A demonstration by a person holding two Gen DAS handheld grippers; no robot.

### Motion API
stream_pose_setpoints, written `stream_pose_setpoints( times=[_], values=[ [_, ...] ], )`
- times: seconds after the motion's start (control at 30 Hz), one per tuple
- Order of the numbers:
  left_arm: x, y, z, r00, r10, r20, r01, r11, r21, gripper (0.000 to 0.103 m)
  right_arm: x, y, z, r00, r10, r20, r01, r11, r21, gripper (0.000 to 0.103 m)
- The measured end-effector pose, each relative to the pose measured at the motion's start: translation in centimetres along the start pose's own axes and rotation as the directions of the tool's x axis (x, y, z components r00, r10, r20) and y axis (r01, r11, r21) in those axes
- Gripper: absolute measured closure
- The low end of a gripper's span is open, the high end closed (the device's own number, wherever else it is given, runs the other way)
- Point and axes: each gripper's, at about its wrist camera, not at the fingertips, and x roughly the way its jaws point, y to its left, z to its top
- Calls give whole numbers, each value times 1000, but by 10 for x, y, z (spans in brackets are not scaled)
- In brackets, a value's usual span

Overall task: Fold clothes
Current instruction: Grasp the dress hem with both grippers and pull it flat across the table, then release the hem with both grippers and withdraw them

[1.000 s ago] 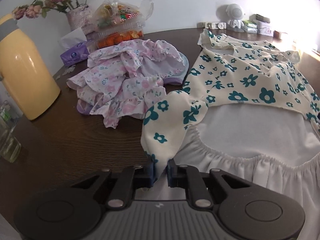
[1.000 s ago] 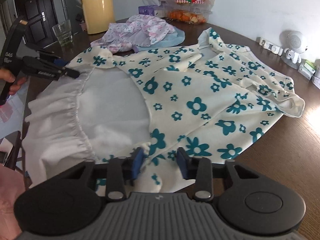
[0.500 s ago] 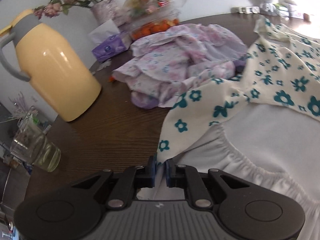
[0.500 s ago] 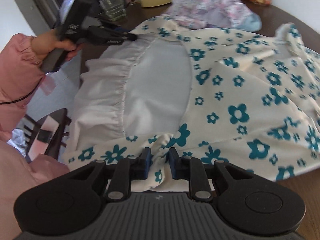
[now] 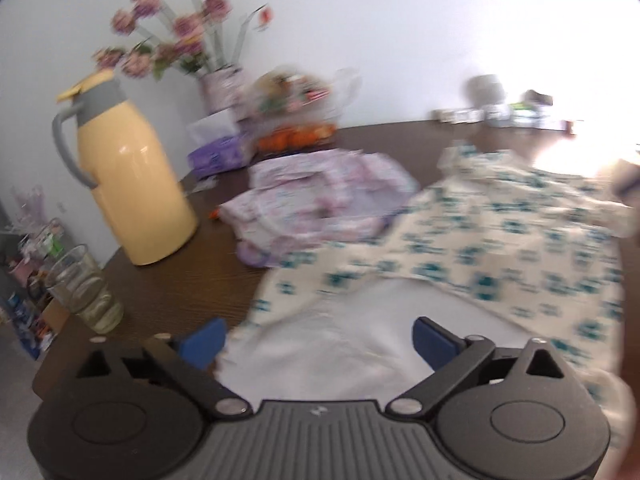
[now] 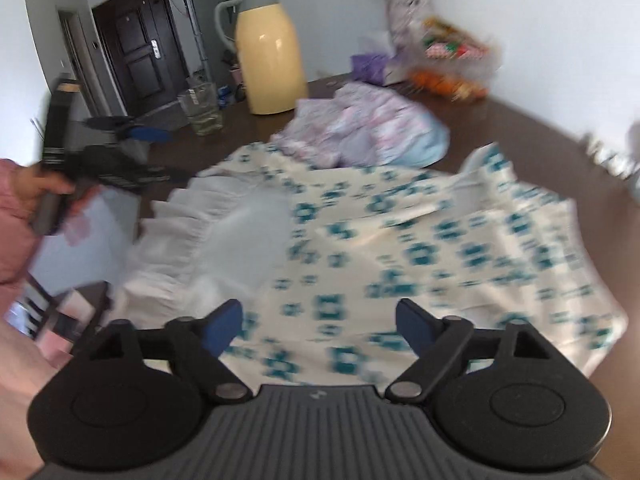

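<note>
A cream garment with teal flowers [image 5: 500,248] and a white gathered lining [image 5: 340,344] lies spread on the dark wooden table [image 5: 172,292]. It also shows in the right wrist view [image 6: 420,248]. My left gripper [image 5: 318,340] is open and empty, above the garment's near edge. My right gripper [image 6: 318,322] is open and empty, above the flowered hem. The left gripper also shows in the right wrist view [image 6: 136,136], held off the table's left edge. Both views are motion-blurred.
A crumpled pink floral garment [image 5: 320,204] lies behind the cream one. A yellow thermos jug [image 5: 128,184], a drinking glass [image 5: 84,288], a flower vase [image 5: 220,88], a purple tissue pack [image 5: 216,152] and bagged food [image 5: 296,116] stand at the back left. Small items [image 5: 500,112] line the wall.
Both grippers have opened and let go of the cream garment. It now lies flat on the table. Both grippers have pulled back and up.
</note>
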Motion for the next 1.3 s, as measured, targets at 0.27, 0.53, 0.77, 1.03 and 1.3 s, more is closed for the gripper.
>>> stream_pose_setpoints(
  times=[0.27,0.53,0.77,1.03,1.3],
  values=[
    [-42,-96,-31,994,-70,-82,74,996,49,0,-18,-51,-29,983,-172,-65,146,945,-293,1],
    [-45,-140,-45,988,-20,-151,28,998,50,8,3,-90,-51,961,-227,-159,142,896,-420,22],
    [-35,-154,-48,974,7,-225,-10,1000,-10,31,16,-114,-56,958,-222,-181,110,868,-484,27],
    [-21,-167,-51,959,34,-280,-39,999,-14,55,29,-120,-49,971,-166,-170,51,845,-533,51],
    [-14,-171,-53,957,54,-284,-50,998,24,68,28,-120,-52,983,-134,-126,36,812,-583,68]
  ],
)
